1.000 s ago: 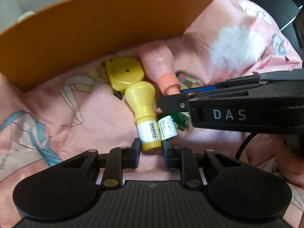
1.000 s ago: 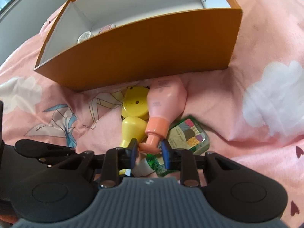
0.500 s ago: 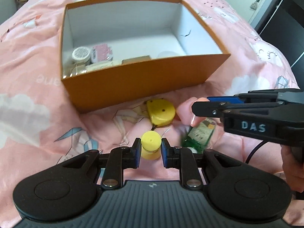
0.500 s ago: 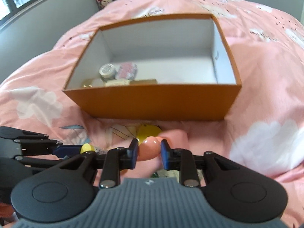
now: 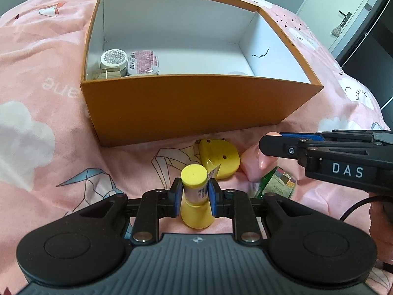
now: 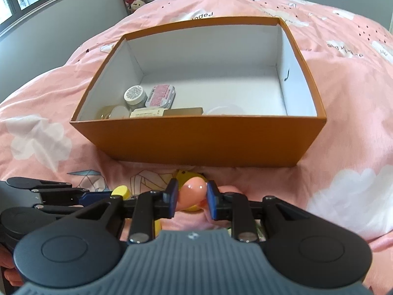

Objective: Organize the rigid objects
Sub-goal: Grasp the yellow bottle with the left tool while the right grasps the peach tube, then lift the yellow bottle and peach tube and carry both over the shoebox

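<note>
A pink bed cover (image 5: 36, 78) printed with white clouds fills both wrist views. At upper centre of each frame an open orange box (image 5: 186, 105) sits on the bed, its near wall facing the cameras. In its left part a round jar (image 5: 113, 58) and a pink tin (image 5: 143, 62) are seen, with the right part of its floor mostly bare.

Low in the centre of the left wrist view, the left gripper (image 5: 195, 195) is clenched on a yellow bottle (image 5: 195, 191), whose long axis stands roughly upright between the fingers, flat end up. Just right of it a yellow case (image 5: 218, 158) and a green patterned packet (image 5: 277, 184) lie on the bed.

At the right edge of that view the right gripper (image 6: 190, 199) is seen; in its own view it is clenched on the cap of a pink bottle (image 6: 192, 191). The box lies straight ahead of and above both pairs of fingers, the left gripper likely nearer the filled left side.
</note>
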`<state>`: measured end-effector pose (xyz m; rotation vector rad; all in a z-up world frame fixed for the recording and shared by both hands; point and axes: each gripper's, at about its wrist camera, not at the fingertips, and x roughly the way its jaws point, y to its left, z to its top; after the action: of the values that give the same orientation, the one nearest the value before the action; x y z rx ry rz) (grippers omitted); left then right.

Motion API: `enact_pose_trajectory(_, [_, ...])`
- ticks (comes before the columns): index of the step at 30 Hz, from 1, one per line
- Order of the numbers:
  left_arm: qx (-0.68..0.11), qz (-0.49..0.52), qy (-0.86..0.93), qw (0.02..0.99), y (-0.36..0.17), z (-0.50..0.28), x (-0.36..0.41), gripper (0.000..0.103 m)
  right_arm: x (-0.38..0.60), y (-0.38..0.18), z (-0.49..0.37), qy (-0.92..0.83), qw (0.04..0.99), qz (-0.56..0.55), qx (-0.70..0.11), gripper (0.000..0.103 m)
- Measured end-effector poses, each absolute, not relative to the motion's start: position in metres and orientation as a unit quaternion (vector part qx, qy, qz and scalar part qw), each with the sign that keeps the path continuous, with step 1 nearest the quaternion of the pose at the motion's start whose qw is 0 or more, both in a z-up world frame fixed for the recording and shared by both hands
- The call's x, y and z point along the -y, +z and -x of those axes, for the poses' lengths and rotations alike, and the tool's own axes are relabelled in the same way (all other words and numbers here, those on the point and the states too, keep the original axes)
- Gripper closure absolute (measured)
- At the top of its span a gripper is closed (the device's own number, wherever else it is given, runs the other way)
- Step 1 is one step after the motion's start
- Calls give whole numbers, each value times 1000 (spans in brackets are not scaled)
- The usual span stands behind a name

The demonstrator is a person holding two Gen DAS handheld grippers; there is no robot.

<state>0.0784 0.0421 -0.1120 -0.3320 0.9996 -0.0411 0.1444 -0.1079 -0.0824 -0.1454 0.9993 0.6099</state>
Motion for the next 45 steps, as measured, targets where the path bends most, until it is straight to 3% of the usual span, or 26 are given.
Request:
enact_pose_trajectory(7, [-481,149,-19,864,-115,-80,-38,76,103,-85,-141,293,835,87,-458,78])
enact_pose_trajectory(19, [-483,137,-24,865,-114,-79,-35,77,89,-94,-138,286,831,128,-459,59])
enact_pose_trajectory(26, [-483,138,-25,865,-114,-79,-37,77,90,-101,-140,284,829,123,-465,59])
enact_pose_trajectory(30, [-482,144,-22,864,-114,-78,-39,77,94,-98,-137,261,833,138,-467,50])
enact_pose_trajectory(32, [-482,148,-21,864,-113,-77,-40,77,98,-97,-135,249,832,146,-474,51])
enact_pose_trajectory(33, [-481,147,-21,864,-113,-77,-40,77,101,-97,-134,243,832,144,-478,55])
enact_pose_trajectory(34, [-480,147,-21,864,-113,-77,-40,77,104,-98,-134,240,831,140,-482,67])
enact_pose_trajectory(45, [-456,144,-17,878,-103,-71,-40,79,111,-82,-129,236,853,141,-444,77])
